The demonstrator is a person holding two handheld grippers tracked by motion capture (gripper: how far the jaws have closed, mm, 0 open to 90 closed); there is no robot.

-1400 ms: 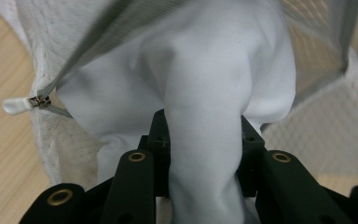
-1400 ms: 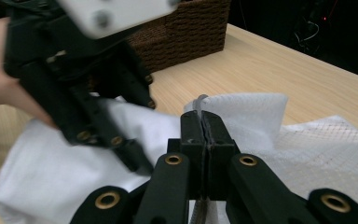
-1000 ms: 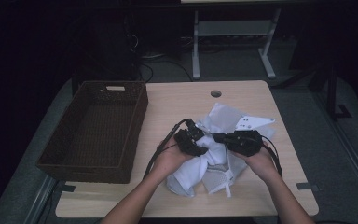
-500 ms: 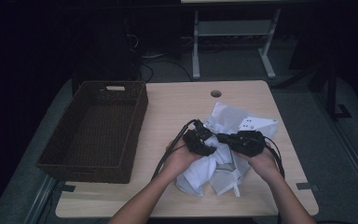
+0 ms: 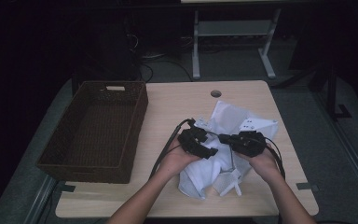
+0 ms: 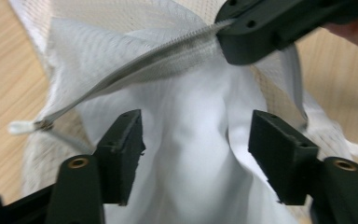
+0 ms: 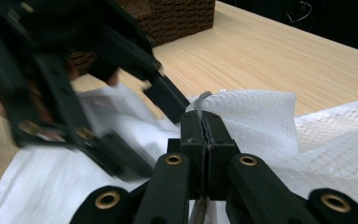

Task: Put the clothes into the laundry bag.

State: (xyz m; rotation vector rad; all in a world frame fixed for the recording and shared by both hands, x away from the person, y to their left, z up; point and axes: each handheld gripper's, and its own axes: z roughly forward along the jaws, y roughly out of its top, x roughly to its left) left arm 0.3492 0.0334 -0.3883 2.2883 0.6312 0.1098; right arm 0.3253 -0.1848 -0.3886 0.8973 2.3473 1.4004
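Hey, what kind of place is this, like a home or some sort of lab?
Most likely a lab or recording workspace, not a home. A bare light-wood table with a cable hole stands on grey carpet, a metal desk frame and loose cables sit behind it in the dark.

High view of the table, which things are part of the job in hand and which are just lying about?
In use:
- white mesh laundry bag with a zipper
- white cloth inside the bag
- left hand-held gripper, jaws just opened
- right hand-held gripper, shut on the zipper edge

Lying about:
- wicker basket
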